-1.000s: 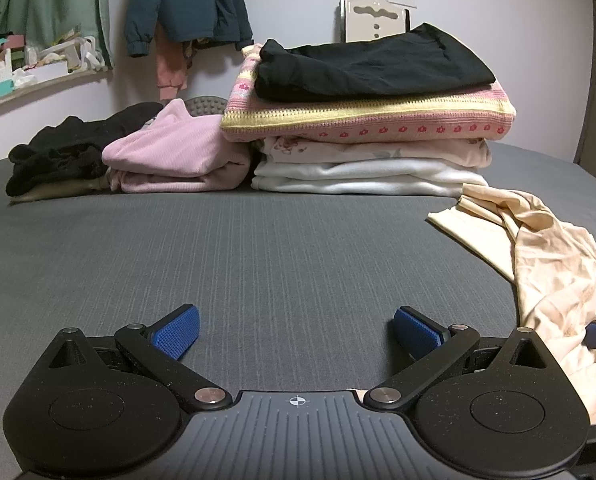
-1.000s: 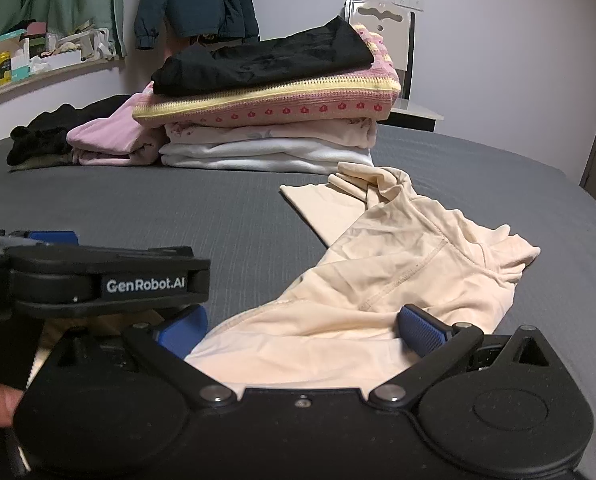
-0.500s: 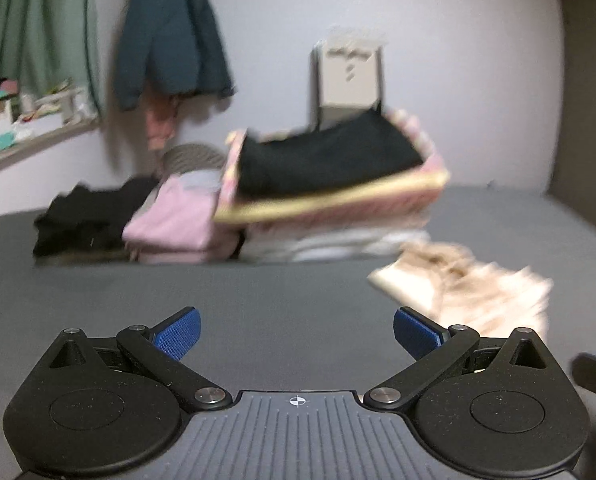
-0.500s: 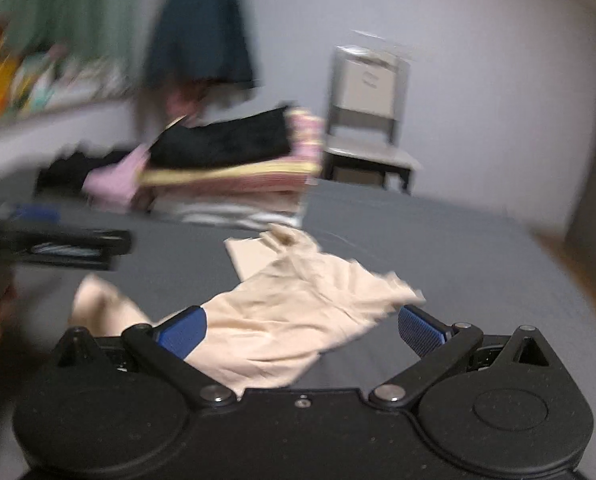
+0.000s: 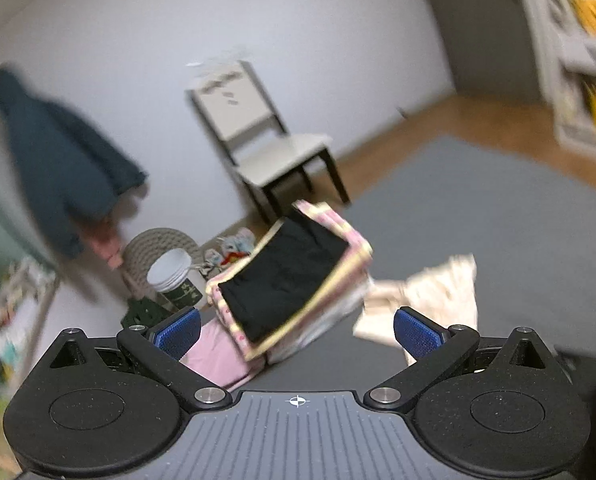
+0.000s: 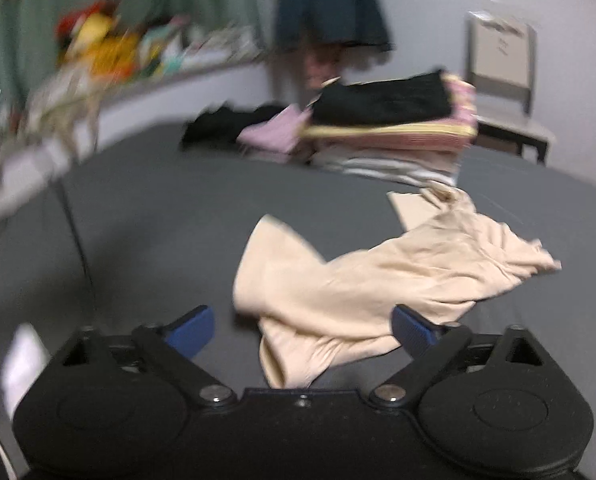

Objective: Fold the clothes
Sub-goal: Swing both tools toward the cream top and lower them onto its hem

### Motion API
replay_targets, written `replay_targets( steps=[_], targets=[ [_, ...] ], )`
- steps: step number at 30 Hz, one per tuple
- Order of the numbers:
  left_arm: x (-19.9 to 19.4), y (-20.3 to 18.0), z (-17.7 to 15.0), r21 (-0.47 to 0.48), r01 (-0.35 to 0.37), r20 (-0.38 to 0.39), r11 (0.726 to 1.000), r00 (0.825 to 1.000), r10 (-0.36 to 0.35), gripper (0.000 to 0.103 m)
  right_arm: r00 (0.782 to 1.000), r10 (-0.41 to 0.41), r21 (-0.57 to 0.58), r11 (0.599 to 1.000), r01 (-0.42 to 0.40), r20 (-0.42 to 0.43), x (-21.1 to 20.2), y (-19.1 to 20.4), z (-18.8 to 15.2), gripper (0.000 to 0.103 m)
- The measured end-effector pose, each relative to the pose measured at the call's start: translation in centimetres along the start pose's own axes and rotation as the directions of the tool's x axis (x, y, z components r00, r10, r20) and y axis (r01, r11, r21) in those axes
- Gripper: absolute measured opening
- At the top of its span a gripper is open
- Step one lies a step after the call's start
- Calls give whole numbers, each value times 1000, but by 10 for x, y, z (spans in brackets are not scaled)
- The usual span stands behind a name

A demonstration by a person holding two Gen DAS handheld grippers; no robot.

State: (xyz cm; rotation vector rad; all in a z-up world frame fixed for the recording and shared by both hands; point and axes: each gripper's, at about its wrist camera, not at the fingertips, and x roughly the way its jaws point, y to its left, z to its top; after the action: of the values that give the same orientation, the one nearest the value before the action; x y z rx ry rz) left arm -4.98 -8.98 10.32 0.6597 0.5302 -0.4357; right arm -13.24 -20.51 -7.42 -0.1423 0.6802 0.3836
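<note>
A crumpled beige garment [image 6: 377, 284] lies on the grey bed [image 6: 158, 216], just ahead of my right gripper [image 6: 301, 326], which is open and holds nothing. The same beige garment [image 5: 437, 292] shows blurred in the left wrist view, to the right of a tilted stack of folded clothes [image 5: 290, 280] topped by a black piece. My left gripper [image 5: 296, 332] is open and empty, raised well above the bed. The stack of folded clothes [image 6: 393, 128] stands at the bed's far side in the right wrist view.
A pink folded garment [image 6: 274, 134] and a black heap [image 6: 222, 128] lie left of the stack. A pale chair [image 5: 266, 140] stands by the wall beyond the bed. A dark jacket [image 5: 58, 168] hangs on the wall. A cluttered shelf [image 6: 138, 60] runs along the left.
Both grippers have risen and swung away from the bed surface; the left view now tilts and looks down on the stack and chair. The beige garment stays lying on the bed.
</note>
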Motion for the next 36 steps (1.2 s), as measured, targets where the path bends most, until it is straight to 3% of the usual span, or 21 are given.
replay_targets(
  steps=[6, 11, 15, 18, 20, 23, 24, 28, 31, 33, 36],
  targets=[
    [-2, -23, -55, 261, 72, -75, 963, 996, -54, 103, 1000, -9, -37, 999, 8, -11, -4, 15, -12, 83],
    [16, -28, -100, 343, 127, -62, 931, 992, -112, 103, 997, -47, 21, 999, 49, -59, 3, 10, -13, 79],
    [48, -35, -120, 491, 142, -10, 859, 987, -158, 103, 994, -78, 49, 995, 82, -72, 7, 9, -14, 78],
    [81, -38, -135, 539, 169, -13, 825, 981, -193, 103, 988, -122, 41, 991, 127, -99, 14, 11, -17, 78],
    [100, -37, -142, 530, 207, -2, 822, 970, -243, 103, 984, -140, 27, 989, 143, -110, 18, 14, -19, 76],
    [127, -36, -154, 465, 241, 39, 852, 956, -292, 100, 986, -122, 40, 991, 127, -117, 22, 12, -20, 74],
    [136, -36, -160, 433, 238, 51, 869, 957, -287, 97, 986, -111, 61, 991, 119, -124, 23, 10, -20, 74],
    [158, -37, -177, 334, 219, 47, 917, 968, -248, 67, 985, -83, 175, 978, 109, -148, 30, -3, -20, 70],
    [141, -44, -182, 323, 178, 118, 930, 967, -226, 67, 986, -59, 246, 964, 96, -154, 34, -10, -22, 64],
    [123, -56, -187, 405, 141, 157, 903, 963, -221, 67, 986, -66, 250, 963, 104, -156, 34, -10, -23, 60],
    [102, -79, -204, 596, 103, 187, 797, 947, -263, 67, 986, -67, 246, 964, 103, -151, 32, -9, -23, 60]
  ],
)
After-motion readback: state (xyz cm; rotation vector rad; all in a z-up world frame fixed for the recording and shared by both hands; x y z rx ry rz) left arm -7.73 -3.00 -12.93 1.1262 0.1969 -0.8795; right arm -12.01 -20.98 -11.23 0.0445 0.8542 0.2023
